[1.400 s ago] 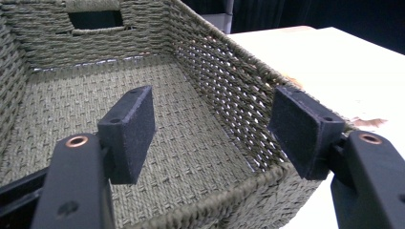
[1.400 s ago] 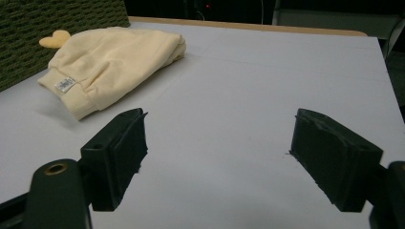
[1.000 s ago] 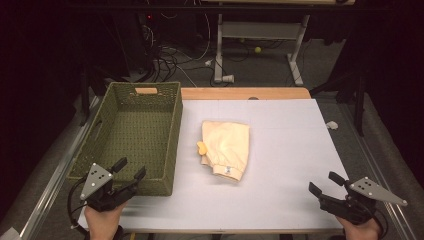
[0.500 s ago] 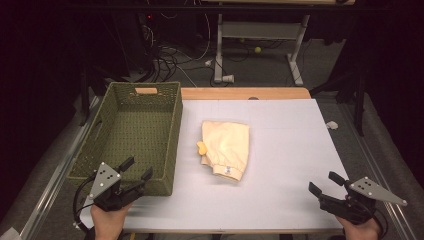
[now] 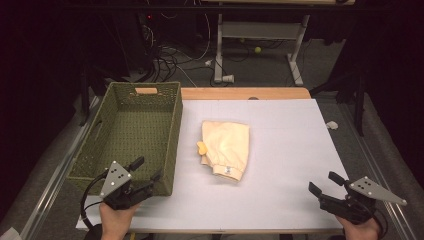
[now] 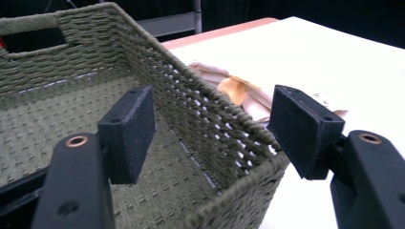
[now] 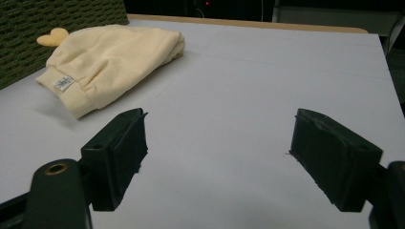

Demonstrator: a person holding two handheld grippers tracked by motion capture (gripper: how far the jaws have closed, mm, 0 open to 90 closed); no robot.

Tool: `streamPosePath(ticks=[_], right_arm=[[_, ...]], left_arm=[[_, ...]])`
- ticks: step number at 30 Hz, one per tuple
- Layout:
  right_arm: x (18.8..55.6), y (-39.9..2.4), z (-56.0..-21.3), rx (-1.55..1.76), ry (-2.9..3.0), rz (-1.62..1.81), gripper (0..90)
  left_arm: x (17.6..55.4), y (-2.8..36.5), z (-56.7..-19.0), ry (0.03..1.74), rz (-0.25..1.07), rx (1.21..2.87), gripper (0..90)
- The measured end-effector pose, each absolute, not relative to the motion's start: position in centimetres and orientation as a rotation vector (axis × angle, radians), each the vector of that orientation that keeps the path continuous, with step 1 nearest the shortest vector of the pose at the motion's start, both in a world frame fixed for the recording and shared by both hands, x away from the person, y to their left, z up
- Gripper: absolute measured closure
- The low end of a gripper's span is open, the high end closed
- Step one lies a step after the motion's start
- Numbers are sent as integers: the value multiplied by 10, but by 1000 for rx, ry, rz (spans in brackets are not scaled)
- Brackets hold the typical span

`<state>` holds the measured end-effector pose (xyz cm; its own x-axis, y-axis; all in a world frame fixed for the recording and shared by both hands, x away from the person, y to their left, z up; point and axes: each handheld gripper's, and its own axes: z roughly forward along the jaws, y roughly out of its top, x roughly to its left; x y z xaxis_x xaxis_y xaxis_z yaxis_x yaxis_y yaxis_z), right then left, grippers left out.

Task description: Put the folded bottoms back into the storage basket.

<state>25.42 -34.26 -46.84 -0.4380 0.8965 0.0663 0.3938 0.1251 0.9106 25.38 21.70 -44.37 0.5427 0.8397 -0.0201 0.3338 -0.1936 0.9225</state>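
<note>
A cream folded garment [image 5: 227, 147] with a small yellow heart tag lies in the middle of the white table; it also appears beyond the basket wall [image 6: 239, 90] and at far left [image 7: 110, 57]. A green woven basket [image 5: 172, 130] stands at the left, and nothing lies inside it. My left gripper [image 5: 146, 169] is open at the basket's near right corner. Its jaws straddle the basket's right wall [image 6: 200, 109] without pressing on it. My right gripper [image 5: 324, 182] is open at the table's near right, low over bare tabletop [image 7: 219, 148], well short of the garment.
The white sheet [image 5: 290, 145] covers the table, with a wooden strip [image 5: 245, 93] along the far edge. A small white scrap [image 5: 332, 125] lies off the right edge. Cables and desk legs stand on the dark floor behind.
My left gripper has shifted to the right along the basket's near wall, toward its near right corner. The right gripper and the garment have stayed put.
</note>
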Motion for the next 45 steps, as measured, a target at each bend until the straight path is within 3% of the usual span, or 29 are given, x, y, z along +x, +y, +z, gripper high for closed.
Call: streamPosePath(ticks=[45], right_arm=[[254,-342,-469,1229,1906,1284,208]], left_arm=[[264,154,-449,821,582,1829,305]])
